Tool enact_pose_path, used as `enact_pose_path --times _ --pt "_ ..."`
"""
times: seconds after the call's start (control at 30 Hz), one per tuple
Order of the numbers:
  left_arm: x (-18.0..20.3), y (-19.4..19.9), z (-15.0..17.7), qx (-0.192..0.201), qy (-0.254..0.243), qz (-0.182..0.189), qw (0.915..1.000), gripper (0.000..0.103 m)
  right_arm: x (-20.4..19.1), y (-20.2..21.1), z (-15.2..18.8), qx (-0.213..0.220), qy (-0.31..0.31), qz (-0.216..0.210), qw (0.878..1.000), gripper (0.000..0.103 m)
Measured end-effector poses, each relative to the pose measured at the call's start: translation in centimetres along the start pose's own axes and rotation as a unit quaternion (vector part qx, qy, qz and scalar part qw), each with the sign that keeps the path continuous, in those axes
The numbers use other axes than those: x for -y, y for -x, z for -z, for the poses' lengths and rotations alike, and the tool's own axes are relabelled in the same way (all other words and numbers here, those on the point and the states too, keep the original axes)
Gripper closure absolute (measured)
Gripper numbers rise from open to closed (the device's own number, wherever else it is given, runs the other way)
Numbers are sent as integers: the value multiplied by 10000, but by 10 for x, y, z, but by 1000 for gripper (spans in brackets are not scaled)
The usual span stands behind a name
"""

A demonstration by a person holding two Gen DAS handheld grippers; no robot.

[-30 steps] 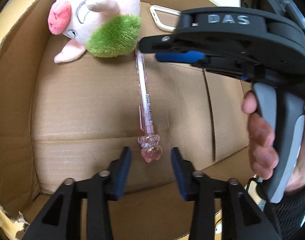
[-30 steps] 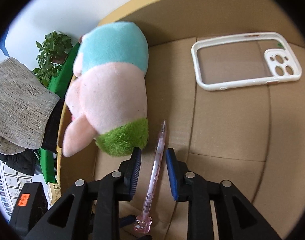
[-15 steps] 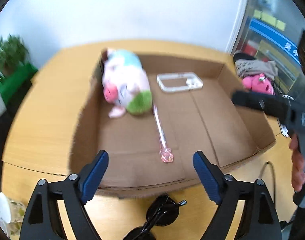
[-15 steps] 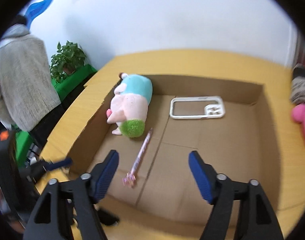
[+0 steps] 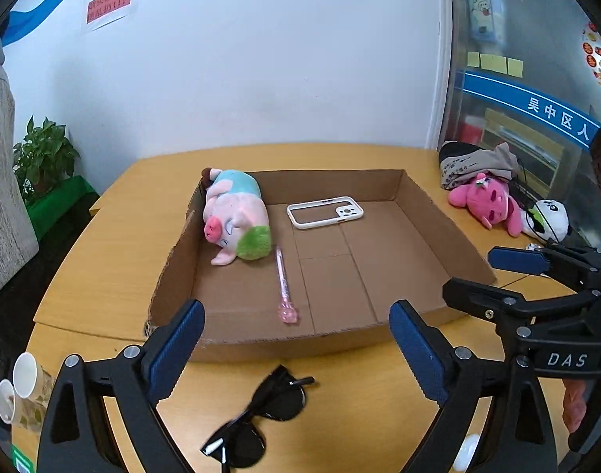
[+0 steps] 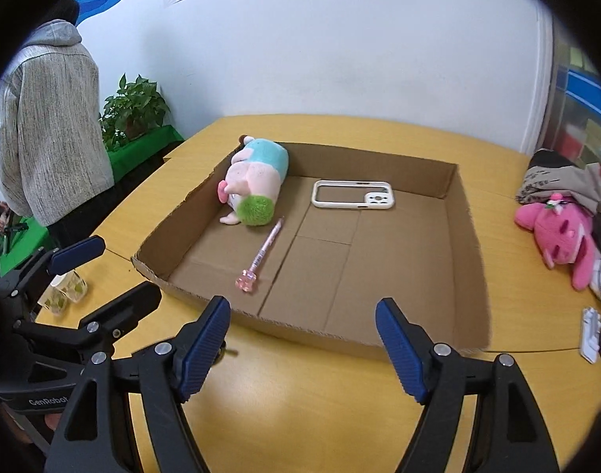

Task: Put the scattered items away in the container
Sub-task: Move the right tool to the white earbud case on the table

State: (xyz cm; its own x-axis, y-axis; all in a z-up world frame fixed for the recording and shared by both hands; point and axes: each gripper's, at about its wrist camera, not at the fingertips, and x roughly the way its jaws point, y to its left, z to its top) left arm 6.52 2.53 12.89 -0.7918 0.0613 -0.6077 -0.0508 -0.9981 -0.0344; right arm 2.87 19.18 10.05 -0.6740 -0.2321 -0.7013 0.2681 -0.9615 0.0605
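- A shallow corrugated cardboard box [image 5: 430, 213] is seen mid-frame on the smooth wooden worktop [image 5: 115, 236].
- Inside are laid a fuzzy plush pig [image 5: 237, 216], a slim pink pen [image 5: 282, 283] and a white phone case [image 5: 325, 212].
- Glossy black sunglasses [image 5: 261, 421] are left outside, at lower centre.
- Both the left claw [image 5: 296, 351] and the right claw [image 6: 302, 349] have just been opened and are held wide apart, with nothing clamped between them.

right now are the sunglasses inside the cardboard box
No, the sunglasses lie on the table in front of the cardboard box, outside its near wall.

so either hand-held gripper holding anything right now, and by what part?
Nothing. The left hand-held gripper and right hand-held gripper have just opened, empty; the pen lies in the box.
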Motion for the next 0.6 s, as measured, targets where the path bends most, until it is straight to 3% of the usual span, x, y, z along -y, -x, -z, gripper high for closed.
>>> enact_pose_path --times 0.6 --pt "20 11 9 -14 -105 17 9999 5 9 19 39 -27 -143 48 9999 27"
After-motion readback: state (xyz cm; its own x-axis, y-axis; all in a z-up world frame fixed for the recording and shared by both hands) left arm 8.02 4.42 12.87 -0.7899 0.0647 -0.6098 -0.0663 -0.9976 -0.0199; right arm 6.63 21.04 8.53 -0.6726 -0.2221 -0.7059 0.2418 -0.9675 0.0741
